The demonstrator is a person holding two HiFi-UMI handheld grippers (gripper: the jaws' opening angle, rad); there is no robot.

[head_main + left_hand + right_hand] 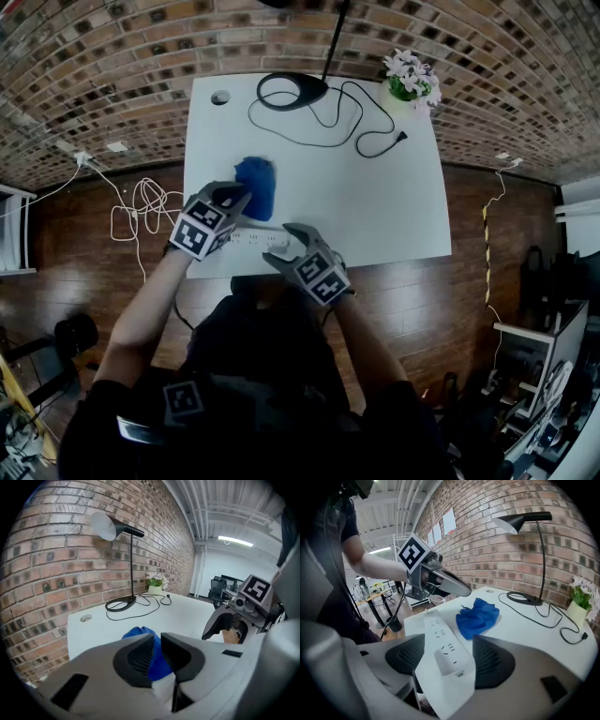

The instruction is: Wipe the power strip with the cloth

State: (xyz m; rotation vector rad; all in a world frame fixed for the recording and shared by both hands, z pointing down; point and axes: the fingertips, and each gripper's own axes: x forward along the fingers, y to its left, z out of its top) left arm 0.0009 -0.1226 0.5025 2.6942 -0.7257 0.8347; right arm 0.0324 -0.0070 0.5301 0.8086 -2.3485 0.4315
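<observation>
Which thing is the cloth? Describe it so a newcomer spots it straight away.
On the white table by the brick wall, look at the near left part, just beyond the white power strip. The cloth is the crumpled heap, the only blue thing on it.

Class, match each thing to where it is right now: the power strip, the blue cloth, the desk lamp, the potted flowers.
Things:
1 power strip
2 blue cloth
3 desk lamp
4 potted flowers

Places:
A far right corner of the table
B between the left gripper's jaws
C table's far edge, near the middle
D between the right gripper's jaws

Pairs: 1-D, 2-B, 3-C, 4-A
</observation>
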